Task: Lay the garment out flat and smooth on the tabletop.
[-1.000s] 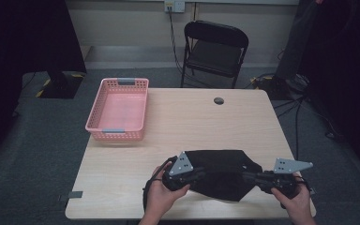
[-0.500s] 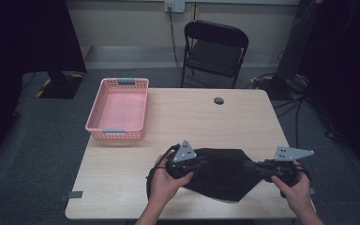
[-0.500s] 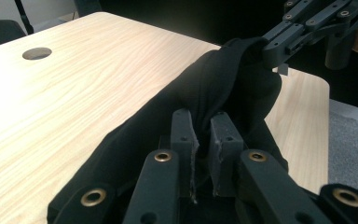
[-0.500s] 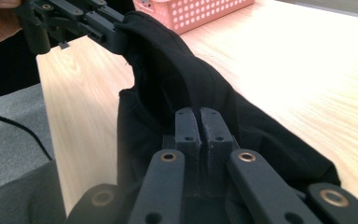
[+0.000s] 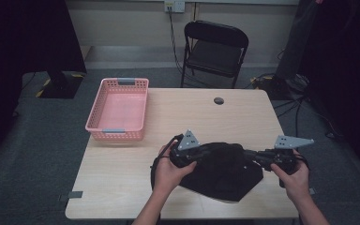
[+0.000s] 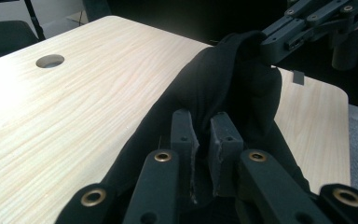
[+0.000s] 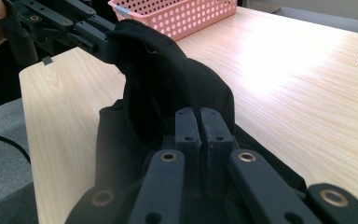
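A black cloth (image 5: 225, 176) lies on the near part of the wooden table (image 5: 122, 187), with its upper edge pulled up off the surface. My left gripper (image 5: 206, 151) points right and is shut on a fold of that edge; in the left gripper view the cloth (image 6: 214, 79) bunches between my left gripper's (image 6: 204, 119) pads. My right gripper (image 5: 249, 154) points left and is shut on the same edge, a short way off. In the right gripper view the cloth (image 7: 163, 70) rises from my right gripper (image 7: 199, 112) to the left gripper (image 7: 105, 44).
A pink perforated basket (image 5: 117, 110) stands at the table's far left. A round cable hole (image 5: 219, 100) sits near the far edge. Behind the table stands a black folding chair (image 5: 215, 47). Dark equipment and cables lie on the floor at the right.
Both hands have moved away from the table's near edge and risen a little, carrying the cloth's gripped edge up and over the rest of the cloth.
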`<state>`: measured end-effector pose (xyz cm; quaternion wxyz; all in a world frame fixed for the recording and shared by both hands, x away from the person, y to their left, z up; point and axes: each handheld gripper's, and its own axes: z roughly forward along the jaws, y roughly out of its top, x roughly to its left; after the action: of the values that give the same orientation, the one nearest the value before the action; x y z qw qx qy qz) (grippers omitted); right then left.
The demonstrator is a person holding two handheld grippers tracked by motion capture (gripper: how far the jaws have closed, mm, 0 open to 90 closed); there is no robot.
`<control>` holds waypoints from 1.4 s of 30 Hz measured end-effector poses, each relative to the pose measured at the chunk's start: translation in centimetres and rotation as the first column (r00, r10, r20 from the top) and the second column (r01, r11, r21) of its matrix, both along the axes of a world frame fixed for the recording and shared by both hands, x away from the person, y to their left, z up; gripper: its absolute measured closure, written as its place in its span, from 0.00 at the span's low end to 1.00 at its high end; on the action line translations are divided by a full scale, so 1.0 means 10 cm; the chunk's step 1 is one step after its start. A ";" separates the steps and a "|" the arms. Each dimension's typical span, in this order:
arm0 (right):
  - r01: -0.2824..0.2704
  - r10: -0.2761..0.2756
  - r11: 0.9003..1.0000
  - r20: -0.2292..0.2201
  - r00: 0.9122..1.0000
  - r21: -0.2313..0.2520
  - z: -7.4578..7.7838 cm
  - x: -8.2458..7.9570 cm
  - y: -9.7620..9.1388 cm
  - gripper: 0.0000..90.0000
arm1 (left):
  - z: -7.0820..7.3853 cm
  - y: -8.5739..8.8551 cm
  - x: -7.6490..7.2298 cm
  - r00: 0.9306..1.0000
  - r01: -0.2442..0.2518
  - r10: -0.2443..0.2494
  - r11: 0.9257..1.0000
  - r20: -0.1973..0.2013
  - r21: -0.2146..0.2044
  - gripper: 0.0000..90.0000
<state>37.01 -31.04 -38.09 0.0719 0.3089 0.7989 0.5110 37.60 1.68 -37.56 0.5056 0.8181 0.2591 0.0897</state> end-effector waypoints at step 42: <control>0.070 -0.069 0.997 -0.022 0.997 0.027 0.09 0.55 0.07 0.97 | 0.04 0.01 0.50 0.995 -0.089 0.090 0.996 -0.038 0.020 0.92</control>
<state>42.54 -30.34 -37.20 0.0768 0.3430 0.7813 0.5158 42.62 1.74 -37.17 0.4882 0.8120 0.3044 0.0986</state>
